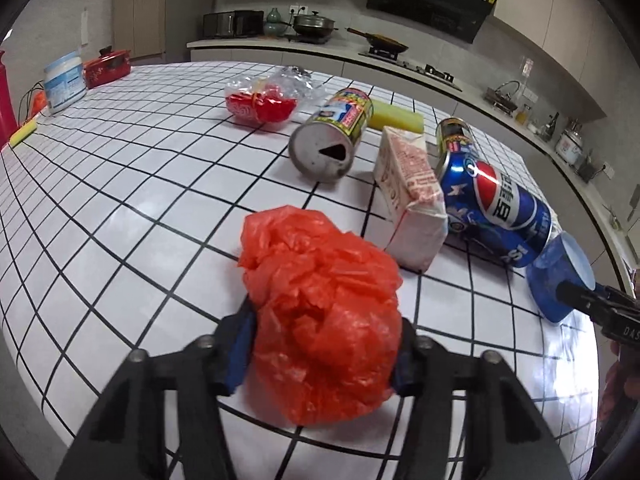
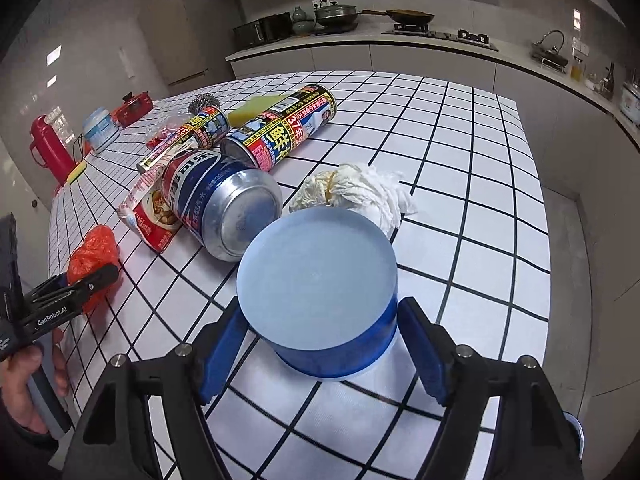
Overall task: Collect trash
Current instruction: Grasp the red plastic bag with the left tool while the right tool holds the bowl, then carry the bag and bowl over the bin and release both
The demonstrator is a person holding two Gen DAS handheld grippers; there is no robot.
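Observation:
A crumpled orange plastic bag (image 1: 324, 312) sits between the fingers of my left gripper (image 1: 322, 354), which is closed against its sides; the bag also shows in the right wrist view (image 2: 94, 256). My right gripper (image 2: 320, 344) is open around an upside-down blue plastic cup (image 2: 320, 284), with gaps on both sides; the cup shows in the left wrist view too (image 1: 560, 280). On the table lie a blue Pepsi can (image 1: 496, 208), a white and red carton (image 1: 412, 196), a yellow-labelled can (image 1: 332, 132), a second such can (image 2: 280, 128), a clear wrapper with red inside (image 1: 264, 100) and a crumpled white tissue (image 2: 360, 192).
The white grid-patterned table (image 1: 140, 208) also holds a yellow sponge (image 1: 394, 118), a white tub (image 1: 64, 80), a red pot (image 1: 108, 68), a red flask (image 2: 48, 148) and a steel scourer (image 2: 203, 103). The table's right edge (image 2: 532, 184) drops to the floor. A kitchen counter (image 1: 400, 56) runs behind.

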